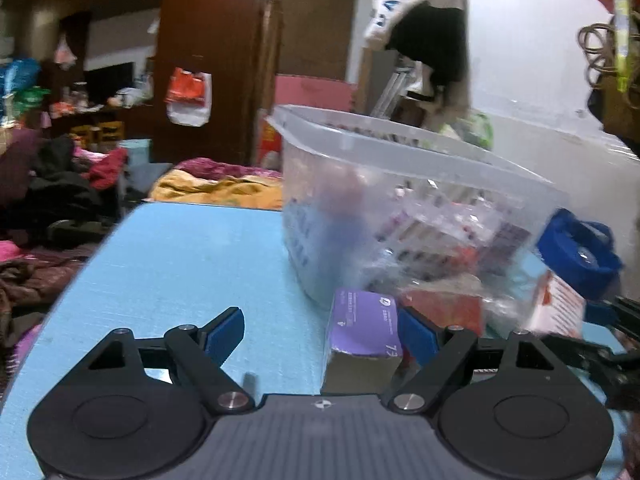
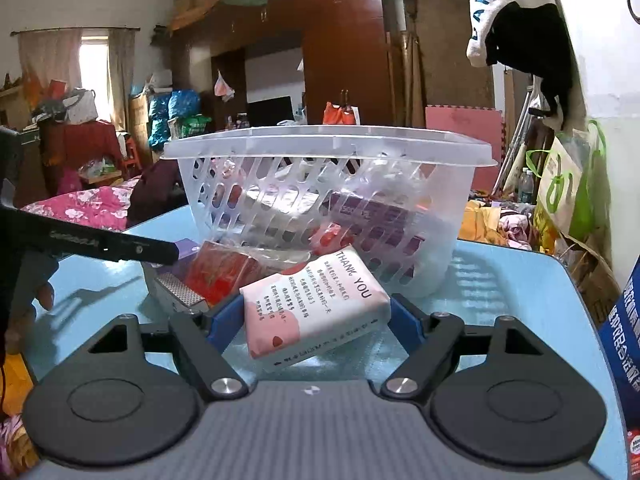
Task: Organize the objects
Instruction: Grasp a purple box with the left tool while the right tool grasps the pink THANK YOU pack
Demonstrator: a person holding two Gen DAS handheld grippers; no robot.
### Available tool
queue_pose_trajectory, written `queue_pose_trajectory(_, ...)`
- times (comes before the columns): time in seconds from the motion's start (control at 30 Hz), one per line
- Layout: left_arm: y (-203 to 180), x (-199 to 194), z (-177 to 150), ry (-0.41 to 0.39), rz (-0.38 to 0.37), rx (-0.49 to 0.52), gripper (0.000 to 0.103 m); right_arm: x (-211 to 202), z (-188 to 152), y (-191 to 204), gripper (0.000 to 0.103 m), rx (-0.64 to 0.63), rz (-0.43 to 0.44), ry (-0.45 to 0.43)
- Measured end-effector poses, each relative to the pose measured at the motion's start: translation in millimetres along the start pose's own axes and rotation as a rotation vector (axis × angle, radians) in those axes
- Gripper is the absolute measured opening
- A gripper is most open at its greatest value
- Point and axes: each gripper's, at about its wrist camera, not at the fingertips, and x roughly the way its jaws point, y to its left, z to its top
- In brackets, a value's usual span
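A clear slotted basket (image 1: 400, 148) (image 2: 320, 148) stands on the blue table (image 1: 180, 260) and holds purple and red packs. In front of it lie a purple box (image 1: 364, 328), a red packet (image 2: 224, 272) and a pink and white "THANK YOU" tissue packet (image 2: 316, 308). My left gripper (image 1: 320, 334) is open; the purple box stands against its right pad, well apart from the left one. My right gripper (image 2: 314, 320) has a pad against each side of the tissue packet. One black finger (image 2: 120, 246) of the left gripper reaches in from the left.
A blue cloth bag (image 1: 576, 252) sits to the right of the basket. A blue printed package (image 2: 624, 320) leans at the table's right edge. Part of a person's hand (image 2: 40, 292) shows at the left. Clothes and bedding are piled beyond the table.
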Motion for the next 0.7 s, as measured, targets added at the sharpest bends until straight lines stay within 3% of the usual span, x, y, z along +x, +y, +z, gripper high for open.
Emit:
queue_pose_trajectory(0.13, -13, 5, 0, 0.044, -0.058, 0.045, 0.087, -1, -1, 2, 0.080, -0.019, -0.023, -0.013)
queue_pose_trajectory(0.3, -19, 11, -6, 0.040, -0.053, 0.070, 0.087, -4, -2, -9, 0.080, 0.046, 0.002, -0.031)
queue_pose_trajectory(0.33, -15, 12, -7, 0.045, -0.067, 0.047, 0.083, -4, -2, -10, 0.080, 0.054, 0.007, -0.032)
queue_pose_trajectory(0.4, -8, 13, -6, 0.057, -0.111, 0.005, 0.063, -3, -2, -11, 0.080, 0.061, 0.012, -0.030)
queue_pose_trajectory(0.47, -6, 14, -8, 0.068, -0.116, -0.011, 0.049, -3, -2, -11, 0.080, 0.062, 0.014, -0.033)
queue_pose_trajectory(0.6, -4, 10, -10, 0.050, -0.113, -0.027, 0.045, -4, -3, -11, 0.080, 0.066, 0.014, -0.039)
queue_pose_trajectory(0.7, -2, 1, -11, -0.009, -0.130, -0.029, 0.044, -5, -4, -12, 0.080, 0.076, 0.014, -0.050)
